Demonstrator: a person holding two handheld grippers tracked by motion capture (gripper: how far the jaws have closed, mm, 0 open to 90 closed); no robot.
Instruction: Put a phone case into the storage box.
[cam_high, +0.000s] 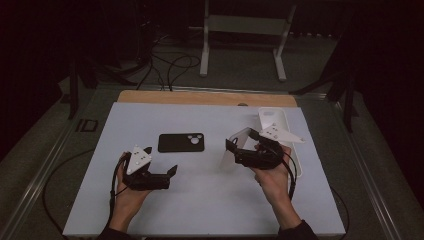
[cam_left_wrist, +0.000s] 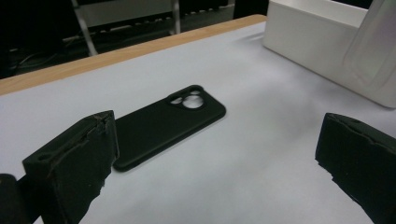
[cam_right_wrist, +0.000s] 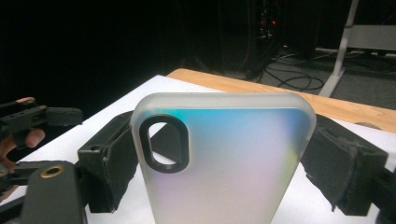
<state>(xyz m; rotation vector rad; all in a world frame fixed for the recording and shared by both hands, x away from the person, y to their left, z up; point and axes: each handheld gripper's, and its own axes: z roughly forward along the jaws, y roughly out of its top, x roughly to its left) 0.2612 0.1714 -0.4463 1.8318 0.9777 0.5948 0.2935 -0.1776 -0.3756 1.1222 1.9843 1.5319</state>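
My right gripper (cam_right_wrist: 224, 158) has its jaws clamped on a frosted clear phone case (cam_right_wrist: 224, 163), lifted upright above the table's (cam_high: 200, 200) right side, so the pickup looks done and placing remains. My left gripper (cam_left_wrist: 215, 163) waits with jaws apart, empty, with a black phone case (cam_left_wrist: 168, 123) lying flat just beyond them near the table's middle. A white tray (cam_left_wrist: 317, 42) sits at far right.

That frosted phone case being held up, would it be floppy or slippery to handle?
Probably fairly stiff: the frosted case stands upright between the right hand-held gripper's jaws without sagging. Likely light, since it is a thin, hollow shell. Its smooth surface may be slippery, though the jaws' rough pads should help grip.
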